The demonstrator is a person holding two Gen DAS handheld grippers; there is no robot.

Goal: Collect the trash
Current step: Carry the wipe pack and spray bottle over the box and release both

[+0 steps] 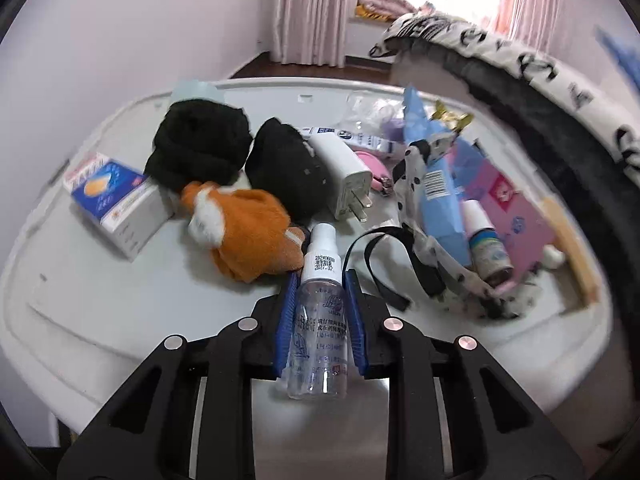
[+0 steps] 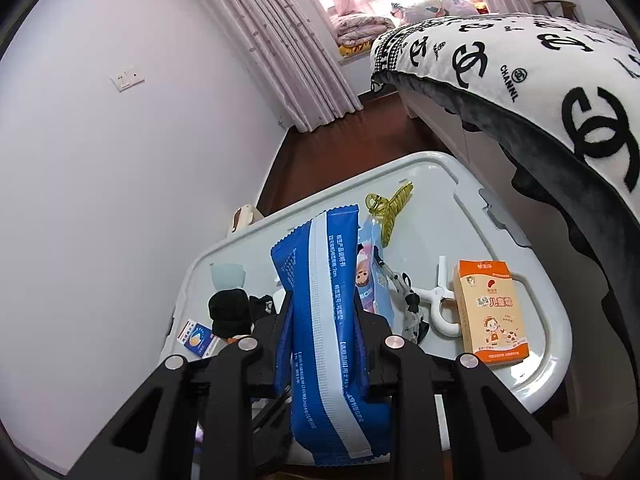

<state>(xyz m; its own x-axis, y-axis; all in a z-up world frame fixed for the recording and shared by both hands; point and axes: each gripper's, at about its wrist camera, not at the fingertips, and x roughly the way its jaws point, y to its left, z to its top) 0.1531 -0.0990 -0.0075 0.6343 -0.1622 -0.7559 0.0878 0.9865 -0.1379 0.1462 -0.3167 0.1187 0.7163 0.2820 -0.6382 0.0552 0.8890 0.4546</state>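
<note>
My left gripper (image 1: pixel 320 280) is shut on a clear spray bottle (image 1: pixel 318 320) with a white cap, held above the near edge of the white lid-like table top (image 1: pixel 120 320). My right gripper (image 2: pixel 322 300) is shut on a blue wrapper (image 2: pixel 324 320) with a pale stripe, held upright above the same surface (image 2: pixel 460 184). On the surface lie a blue-and-white box (image 1: pixel 116 204), a small dropper bottle (image 1: pixel 486 244), a light blue packet (image 1: pixel 440 200) and an orange box (image 2: pixel 490 316).
Two black socks (image 1: pixel 200 148), an orange plush (image 1: pixel 248 232), a white charger (image 1: pixel 346 176), a spotted pouch with black strap (image 1: pixel 420 264), a yellow hair claw (image 2: pixel 390 204) and a white clip (image 2: pixel 442 308) crowd the surface. A bed with a black-and-white blanket (image 2: pixel 520 64) stands right.
</note>
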